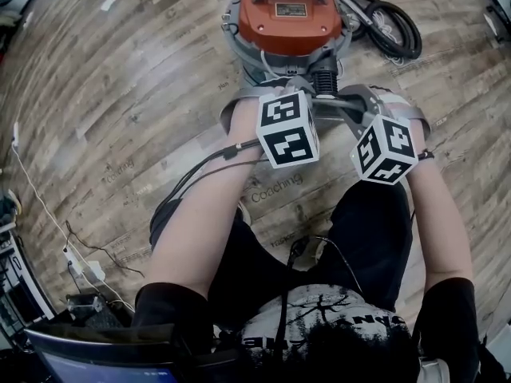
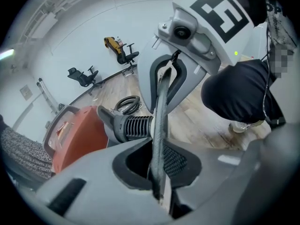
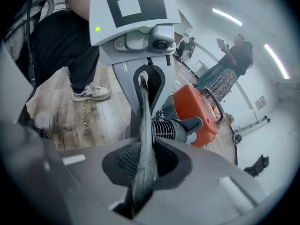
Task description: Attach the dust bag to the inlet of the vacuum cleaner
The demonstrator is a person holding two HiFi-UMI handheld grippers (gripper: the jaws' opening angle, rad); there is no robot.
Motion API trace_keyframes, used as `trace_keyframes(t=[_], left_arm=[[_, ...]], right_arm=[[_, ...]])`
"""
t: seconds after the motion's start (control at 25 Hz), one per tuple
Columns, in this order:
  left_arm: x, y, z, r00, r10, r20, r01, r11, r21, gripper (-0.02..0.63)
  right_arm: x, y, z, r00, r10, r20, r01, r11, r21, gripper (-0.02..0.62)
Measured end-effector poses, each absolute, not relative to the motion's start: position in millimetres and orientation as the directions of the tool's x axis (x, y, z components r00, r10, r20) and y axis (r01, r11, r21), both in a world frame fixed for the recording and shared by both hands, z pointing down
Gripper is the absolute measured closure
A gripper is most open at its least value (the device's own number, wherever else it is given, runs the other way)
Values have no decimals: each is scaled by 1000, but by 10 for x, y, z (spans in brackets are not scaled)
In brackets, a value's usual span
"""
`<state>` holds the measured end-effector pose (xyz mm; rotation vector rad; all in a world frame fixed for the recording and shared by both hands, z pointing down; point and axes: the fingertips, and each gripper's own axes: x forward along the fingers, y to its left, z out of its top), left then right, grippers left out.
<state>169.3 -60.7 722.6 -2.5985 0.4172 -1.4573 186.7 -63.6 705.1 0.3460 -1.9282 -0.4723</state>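
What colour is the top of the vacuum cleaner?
The vacuum cleaner's top is orange-red, with a black nozzle at its front. It shows best in the head view.

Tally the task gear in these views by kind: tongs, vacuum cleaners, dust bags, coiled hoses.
tongs: 2, the left tongs and the right tongs
dust bag: 1, stretched between both tongs and clamped by each
vacuum cleaner: 1, orange
coiled hose: 1, black, beside the vacuum cleaner
Total: 5
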Motion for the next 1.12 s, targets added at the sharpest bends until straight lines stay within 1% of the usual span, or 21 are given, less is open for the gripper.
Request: trace_keyframes(t=[0.16, 0.32, 0.52, 0.84, 1.0, 1.12], left_arm=[[1750, -679, 7193, 505, -297, 810, -181, -954, -237, 572], [1789, -711, 7152, 510, -282, 812, -168, -959, -228, 569], [1791, -689, 7112, 521, -271, 809, -158, -962, -221, 569], [1792, -670, 7030, 519, -299, 801, -136, -954, -268, 574], [1749, -695, 7052, 512, -297, 806, -160, -955, -250, 572], [1645, -699, 7228, 468, -281, 838, -197, -957, -210, 574]], right_arm=[[1937, -713, 7095, -404, -454, 794, -108, 886, 452, 546], [2002, -736, 7077, -442, -435, 785, -184, 900, 396, 541], [2045, -725, 7058, -443, -441, 780, -194, 897, 397, 542], [2037, -776, 7172, -438, -411, 799, -246, 910, 333, 546], [2004, -774, 7095, -428, -400, 810, -200, 916, 347, 549], [1880, -754, 7023, -394, -397, 829, -97, 915, 392, 552]])
